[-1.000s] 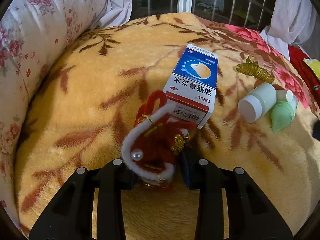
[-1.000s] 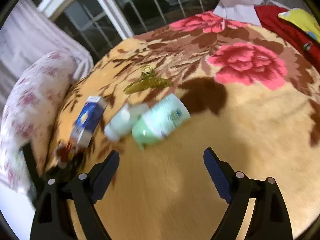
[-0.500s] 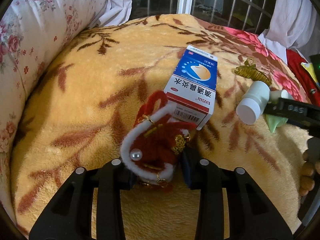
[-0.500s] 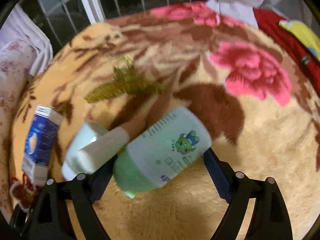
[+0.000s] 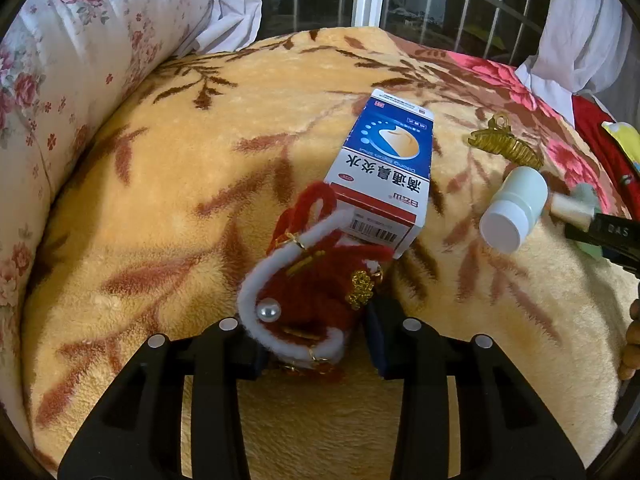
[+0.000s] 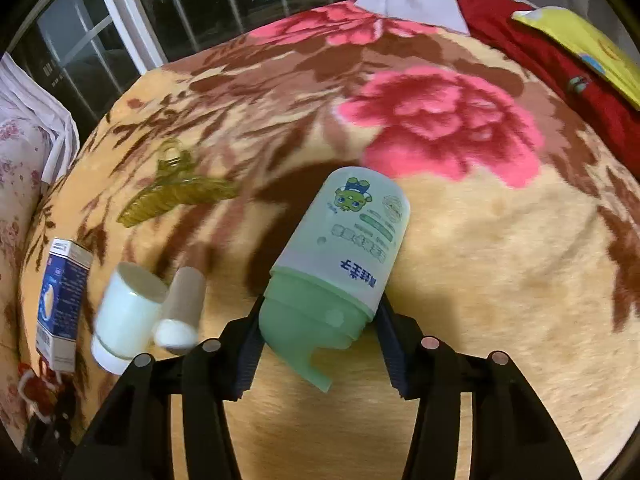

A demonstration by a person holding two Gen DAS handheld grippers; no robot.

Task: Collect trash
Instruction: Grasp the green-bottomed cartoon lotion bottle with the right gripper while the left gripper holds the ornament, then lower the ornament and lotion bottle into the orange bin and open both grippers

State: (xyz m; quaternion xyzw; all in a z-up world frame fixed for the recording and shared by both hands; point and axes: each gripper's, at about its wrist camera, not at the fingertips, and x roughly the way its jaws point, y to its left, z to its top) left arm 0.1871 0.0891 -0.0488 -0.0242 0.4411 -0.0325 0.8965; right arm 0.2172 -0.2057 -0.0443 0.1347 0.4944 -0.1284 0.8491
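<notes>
Plush floral blanket (image 6: 460, 300) bears the green-capped bottle (image 6: 344, 248), lying between the right gripper (image 6: 320, 344) jaws that have just closed onto its cap, probably light, smooth and slippery, while the left gripper (image 5: 312, 340) clamps a soft red ornament (image 5: 308, 284)

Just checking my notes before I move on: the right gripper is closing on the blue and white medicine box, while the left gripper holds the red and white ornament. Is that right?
Not quite. The right wrist view shows the right gripper has just been closing on the green bottle; the blue and white medicine box lies apart on the blanket. The left gripper does hold the red and white ornament.
</notes>
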